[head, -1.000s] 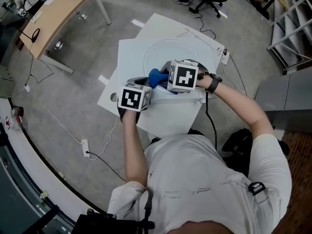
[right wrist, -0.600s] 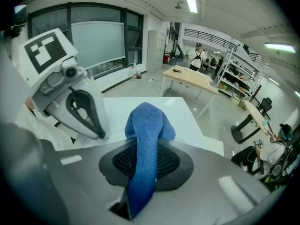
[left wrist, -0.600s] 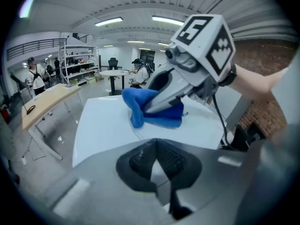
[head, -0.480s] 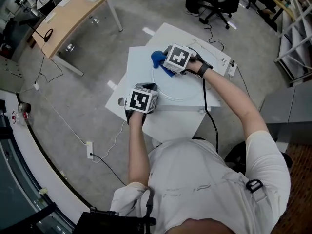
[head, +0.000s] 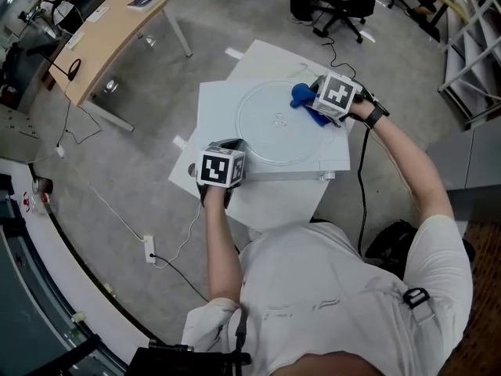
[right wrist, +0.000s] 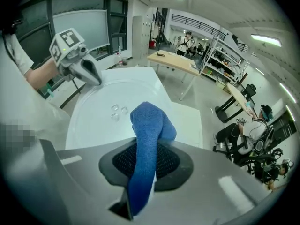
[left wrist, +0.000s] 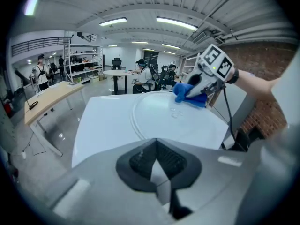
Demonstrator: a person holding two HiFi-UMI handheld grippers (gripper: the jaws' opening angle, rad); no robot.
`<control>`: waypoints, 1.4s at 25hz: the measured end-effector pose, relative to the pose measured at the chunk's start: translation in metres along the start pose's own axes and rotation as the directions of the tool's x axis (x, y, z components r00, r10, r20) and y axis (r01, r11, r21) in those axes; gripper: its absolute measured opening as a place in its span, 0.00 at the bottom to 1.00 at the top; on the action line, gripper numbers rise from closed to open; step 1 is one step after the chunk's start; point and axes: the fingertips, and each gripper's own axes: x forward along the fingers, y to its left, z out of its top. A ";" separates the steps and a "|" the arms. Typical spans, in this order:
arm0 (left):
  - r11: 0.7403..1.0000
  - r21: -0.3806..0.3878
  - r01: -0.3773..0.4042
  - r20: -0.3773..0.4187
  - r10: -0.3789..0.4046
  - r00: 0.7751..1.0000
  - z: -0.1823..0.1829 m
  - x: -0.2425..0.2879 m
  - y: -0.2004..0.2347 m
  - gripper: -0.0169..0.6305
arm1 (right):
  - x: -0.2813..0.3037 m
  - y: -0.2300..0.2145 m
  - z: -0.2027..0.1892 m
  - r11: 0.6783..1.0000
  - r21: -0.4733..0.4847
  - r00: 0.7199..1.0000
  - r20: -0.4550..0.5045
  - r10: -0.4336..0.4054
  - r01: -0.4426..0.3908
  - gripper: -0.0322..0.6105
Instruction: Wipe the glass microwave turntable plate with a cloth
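Shifted rightward across the plate [head: 262, 135], right tool [right wrist: 145, 161] pinches the cloth [right wrist: 149, 125]; left tool [left wrist: 157, 165] sits closed.

- Bright, even indoor light comes from ceiling tube lamps [left wrist: 174, 23].
- Shadows on the white table [head: 215, 104] are soft and faint.
- The glass turntable plate [head: 266, 139] carries only a pale sheen.
- Both gripper views bulge fisheye-fashion, with black corners.
- Close to the lens, the blue cloth [right wrist: 143, 172] and the left gripper [left wrist: 157, 146] look blurred.
- The head view is sharp.
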 end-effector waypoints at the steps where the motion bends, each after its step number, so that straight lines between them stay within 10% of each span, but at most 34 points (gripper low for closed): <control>1: 1.000 -0.002 0.002 -0.001 -0.002 1.000 -0.001 0.000 -0.001 0.03 | -0.004 0.008 -0.016 1.000 -0.004 1.000 -0.020 0.012 -0.012 0.16; 16: 0.999 -0.026 -0.020 0.002 0.020 1.000 0.004 -0.004 0.002 0.03 | -0.014 0.181 0.035 0.911 -0.305 0.953 0.033 0.302 -0.278 0.16; 28: 0.999 -0.001 -0.032 0.002 0.032 0.999 0.003 -0.001 -0.001 0.03 | 0.036 0.144 0.125 0.973 -0.176 0.959 0.216 0.184 -0.147 0.16; 35: 1.000 -0.031 -0.007 0.024 0.007 1.000 0.005 -0.001 0.001 0.03 | 0.048 0.067 0.153 0.994 -0.092 0.974 0.224 -0.032 0.054 0.16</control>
